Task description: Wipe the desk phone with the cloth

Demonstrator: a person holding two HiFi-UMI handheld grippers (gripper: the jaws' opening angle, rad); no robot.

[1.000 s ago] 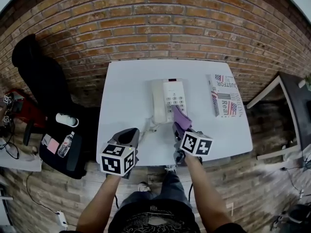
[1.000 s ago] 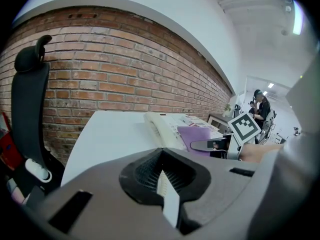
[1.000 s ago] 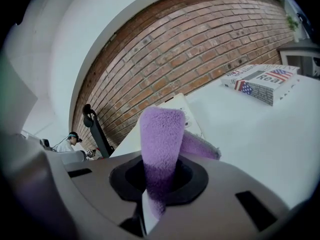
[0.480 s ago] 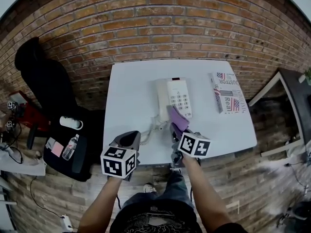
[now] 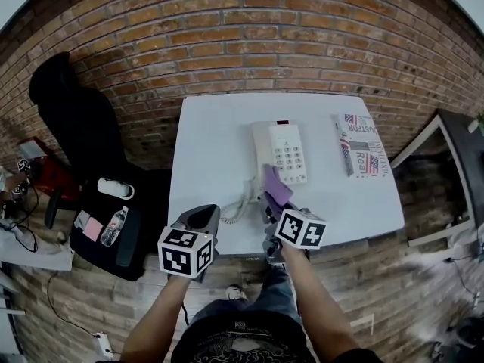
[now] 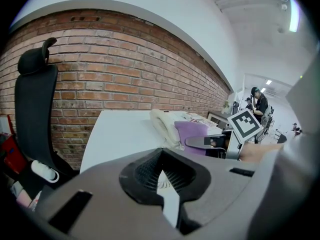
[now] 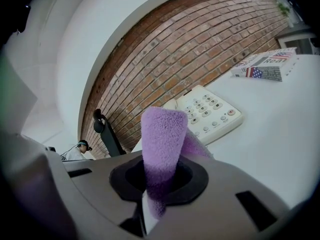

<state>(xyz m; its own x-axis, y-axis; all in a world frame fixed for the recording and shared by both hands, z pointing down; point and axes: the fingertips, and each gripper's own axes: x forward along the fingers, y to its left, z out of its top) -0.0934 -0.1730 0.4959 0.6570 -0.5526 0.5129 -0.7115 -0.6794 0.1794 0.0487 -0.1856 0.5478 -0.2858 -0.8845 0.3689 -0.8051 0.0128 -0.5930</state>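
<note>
The white desk phone [image 5: 280,151] lies mid-table, handset on its left and keypad on its right. My right gripper [image 5: 271,203] is shut on a purple cloth [image 5: 277,187], whose free end stands up just in front of the phone's near edge. In the right gripper view the cloth [image 7: 162,134] rises from the closed jaws, my right gripper [image 7: 160,179], with the phone's keypad [image 7: 207,114] behind it. My left gripper [image 5: 203,216] hovers at the table's front edge, left of the phone cord, shut and holding nothing. The left gripper view shows the phone [image 6: 165,124] and cloth [image 6: 192,133] ahead to the right.
A printed box [image 5: 363,153] lies on the right of the white table [image 5: 212,142]. A coiled cord [image 5: 240,203] trails from the handset toward the front edge. A black office chair [image 5: 72,127] stands left of the table, and a brick wall [image 5: 249,44] is behind.
The head view has shifted, so the table sits further right in the picture. My right gripper with the cloth has slid left and back across the phone's near end. The left gripper has hardly moved.
</note>
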